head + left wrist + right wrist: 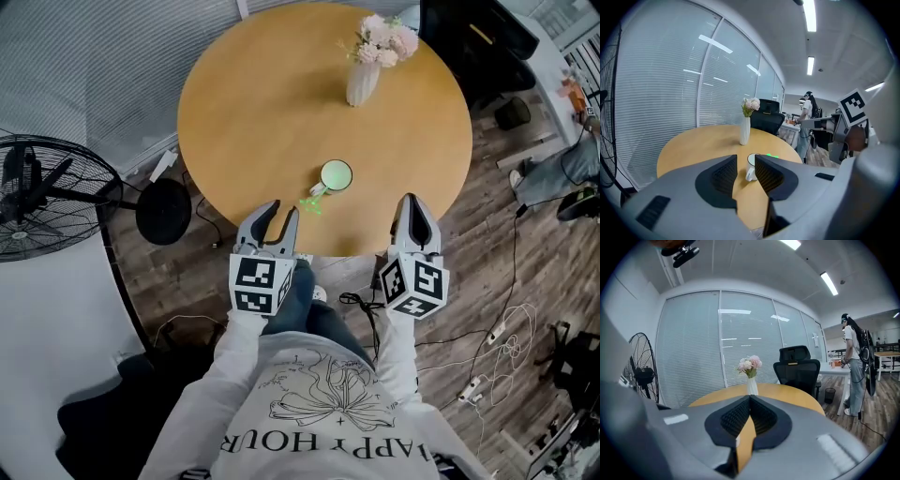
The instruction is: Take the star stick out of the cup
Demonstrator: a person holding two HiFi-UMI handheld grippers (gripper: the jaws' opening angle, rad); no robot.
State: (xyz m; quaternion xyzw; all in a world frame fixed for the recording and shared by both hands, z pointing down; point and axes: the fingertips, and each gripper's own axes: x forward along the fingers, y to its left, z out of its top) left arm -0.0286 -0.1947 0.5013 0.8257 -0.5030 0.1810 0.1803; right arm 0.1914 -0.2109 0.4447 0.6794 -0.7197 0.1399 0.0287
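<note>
A white cup [336,175] with a pale green inside stands on the round wooden table [262,103], near its front edge. The green star stick [311,202] shows at the cup's near-left side, by the handle; I cannot tell whether its end rests in the cup. My left gripper [283,209] is open, just short of the table edge and near-left of the star. In the left gripper view the cup [751,165] sits in the gap of that gripper [746,161]. My right gripper [413,200] is shut on nothing, to the right of the cup, and it [750,399] faces the vase.
A white vase of pink flowers [366,67] stands at the table's far side. A black floor fan [37,192] is to the left, a black office chair [473,47] behind the table. Cables [497,352] lie on the floor at right. A person [853,366] stands far right.
</note>
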